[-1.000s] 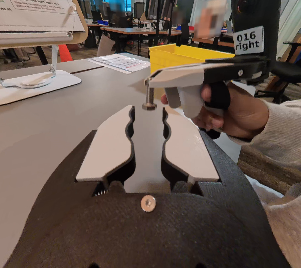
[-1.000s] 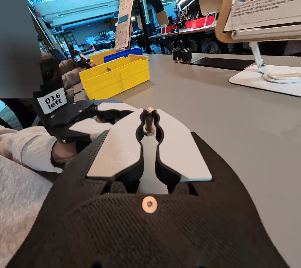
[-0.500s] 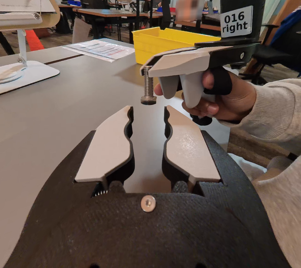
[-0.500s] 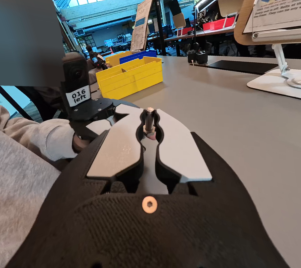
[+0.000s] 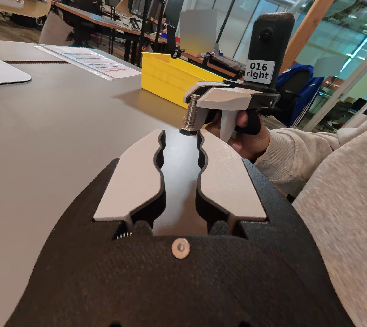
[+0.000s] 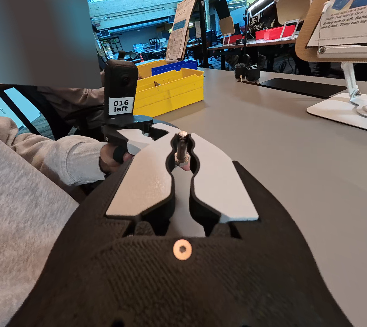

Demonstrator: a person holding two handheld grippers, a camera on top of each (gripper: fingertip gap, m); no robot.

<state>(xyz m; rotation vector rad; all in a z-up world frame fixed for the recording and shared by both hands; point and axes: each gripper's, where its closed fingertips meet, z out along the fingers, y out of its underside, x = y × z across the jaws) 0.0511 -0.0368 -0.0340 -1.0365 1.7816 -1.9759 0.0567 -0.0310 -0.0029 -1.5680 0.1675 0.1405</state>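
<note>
- Now, right tool [image 6: 181, 139] clamped on a steel bolt [image 6: 181, 148], threaded shank pinched between the tips, hex head hanging below, clear of the grey bench [image 5: 69, 118].
- Left tool [image 5: 180, 134] spread open and empty, tips just beside that hex head [image 5: 188, 131], no contact visible.
- Looks stiff, dense and small; smooth metal and threads likely slippery, so best taken by the flat-sided head or square across the shank.
- Yellow bin [image 5: 168, 77] behind on the bench, another yellow bin [image 6: 170, 91] off to the left, a laminated sheet [image 5: 89, 61] and a white stand base [image 6: 337, 108] well apart.
- Nothing between the open tips and the bolt.
</note>
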